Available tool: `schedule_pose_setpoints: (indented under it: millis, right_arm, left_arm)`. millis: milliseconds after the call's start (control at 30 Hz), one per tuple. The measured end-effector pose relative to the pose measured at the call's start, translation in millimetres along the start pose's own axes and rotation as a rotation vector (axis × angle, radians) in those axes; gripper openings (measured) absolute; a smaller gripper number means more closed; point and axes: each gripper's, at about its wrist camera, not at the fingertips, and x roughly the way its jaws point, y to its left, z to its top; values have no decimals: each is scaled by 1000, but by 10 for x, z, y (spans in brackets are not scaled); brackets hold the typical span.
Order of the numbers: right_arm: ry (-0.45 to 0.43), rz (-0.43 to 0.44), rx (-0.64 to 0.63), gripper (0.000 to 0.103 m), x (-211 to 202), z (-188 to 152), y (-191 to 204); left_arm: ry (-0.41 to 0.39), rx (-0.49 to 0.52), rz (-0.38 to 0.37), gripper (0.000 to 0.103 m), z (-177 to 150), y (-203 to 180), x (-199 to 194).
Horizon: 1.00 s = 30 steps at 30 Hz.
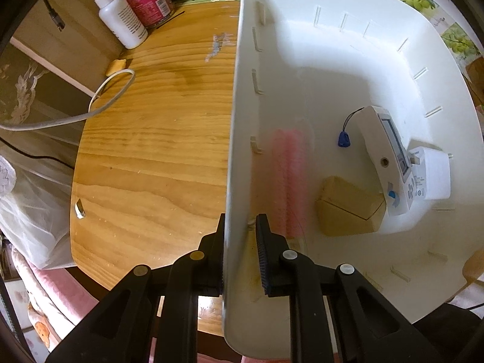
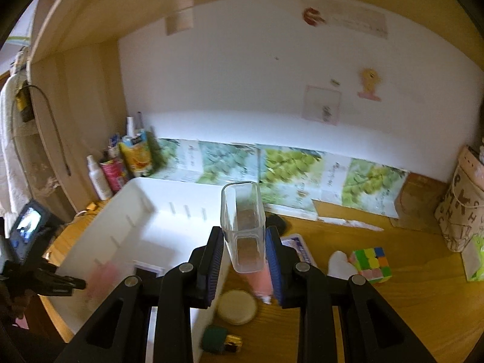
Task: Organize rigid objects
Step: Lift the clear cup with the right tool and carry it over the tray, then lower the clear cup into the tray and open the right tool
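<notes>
White plastic bin [image 1: 302, 96] sits on the wooden tabletop [image 1: 151, 151]. The left tongs [image 1: 240, 248] pinch its side wall. Inside lie a blurry pink thing [image 1: 289, 178], a tan block [image 1: 348, 208], a white gadget with a screen [image 1: 390, 157] and a white plug [image 1: 432, 175]. The right tongs [image 2: 245, 263] hold a clear box [image 2: 243, 227] up beside the bin, above the tabletop.
</notes>
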Motion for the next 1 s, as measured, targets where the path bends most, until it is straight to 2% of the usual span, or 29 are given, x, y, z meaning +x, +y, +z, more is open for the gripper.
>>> schedule_pose_setpoints:
  millis: [333, 767, 1000]
  right_arm:
    - [-9, 97, -52, 28, -178, -4, 437]
    - [52, 267, -122, 24, -228, -192, 918]
    - [85, 283, -99, 24, -199, -270, 925]
  left_arm:
    - [15, 38, -19, 18, 44, -20, 49]
    - [27, 67, -17, 18, 81, -70, 109]
    - [28, 73, -8, 18, 53, -92, 85]
